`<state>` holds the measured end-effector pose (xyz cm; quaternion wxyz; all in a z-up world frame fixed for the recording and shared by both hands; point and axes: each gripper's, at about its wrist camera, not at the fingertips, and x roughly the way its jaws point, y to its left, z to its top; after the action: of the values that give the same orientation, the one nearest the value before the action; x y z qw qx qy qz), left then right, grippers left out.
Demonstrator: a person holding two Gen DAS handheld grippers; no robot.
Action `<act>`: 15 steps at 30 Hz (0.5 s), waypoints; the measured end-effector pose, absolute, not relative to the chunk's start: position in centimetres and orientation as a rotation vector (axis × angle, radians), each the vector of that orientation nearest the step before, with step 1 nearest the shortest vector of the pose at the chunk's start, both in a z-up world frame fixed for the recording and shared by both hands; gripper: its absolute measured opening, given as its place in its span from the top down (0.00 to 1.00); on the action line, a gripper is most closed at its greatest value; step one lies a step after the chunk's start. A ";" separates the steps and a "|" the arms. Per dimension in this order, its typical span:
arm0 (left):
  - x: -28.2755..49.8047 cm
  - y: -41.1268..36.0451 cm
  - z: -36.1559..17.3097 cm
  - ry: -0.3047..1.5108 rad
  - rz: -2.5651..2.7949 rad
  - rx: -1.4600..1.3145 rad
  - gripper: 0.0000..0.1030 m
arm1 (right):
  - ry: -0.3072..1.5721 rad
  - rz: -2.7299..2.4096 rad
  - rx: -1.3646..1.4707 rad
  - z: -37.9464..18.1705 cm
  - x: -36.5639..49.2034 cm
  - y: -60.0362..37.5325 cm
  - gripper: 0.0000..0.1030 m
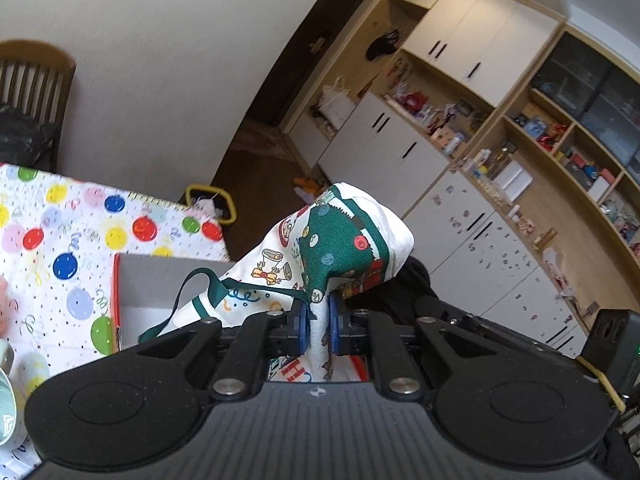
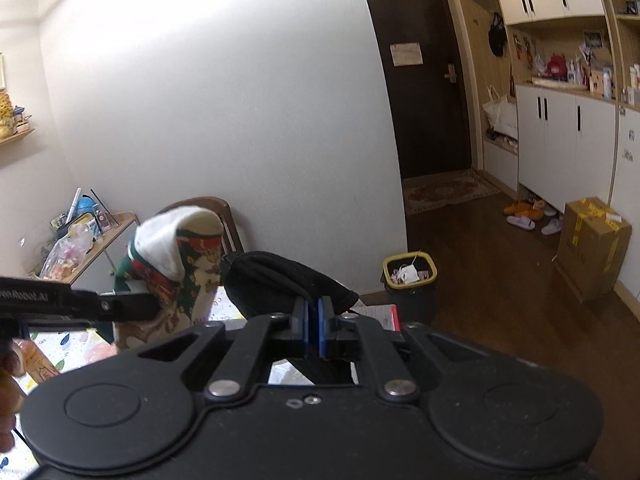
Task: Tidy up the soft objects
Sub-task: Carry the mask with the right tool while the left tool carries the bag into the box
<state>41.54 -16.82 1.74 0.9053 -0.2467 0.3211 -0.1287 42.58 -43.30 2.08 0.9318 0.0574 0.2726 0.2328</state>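
My left tool pinches a Christmas-print cloth with red letters I can't read, up above the gray box on the desk, and my right tool is pressed tight on a black cloth.

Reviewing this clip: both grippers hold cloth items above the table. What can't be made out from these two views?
- Left wrist: the Christmas-print cloth below the left gripper is hidden by the gripper body, so its full shape is unknown.
- Right wrist: the black cloth in the right gripper is too dark to identify.
- Left wrist: the grey box interior is covered by cloth and gripper.
- Both: shelf items too small.
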 end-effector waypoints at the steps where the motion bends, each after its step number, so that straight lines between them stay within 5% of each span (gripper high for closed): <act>1: 42.0 -16.8 1.3 0.670 -0.255 -0.506 0.90 | 0.566 0.476 0.119 1.8 43.0 -43.2 0.96; 15: 45.9 -16.5 -5.7 0.807 -0.150 -0.467 0.90 | 0.685 0.460 0.112 -2.8 47.7 -40.8 0.96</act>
<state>45.90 -16.50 -5.67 0.8906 -0.2251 0.3885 -0.0721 47.72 -40.78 -2.79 0.9146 0.0545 0.3326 0.2235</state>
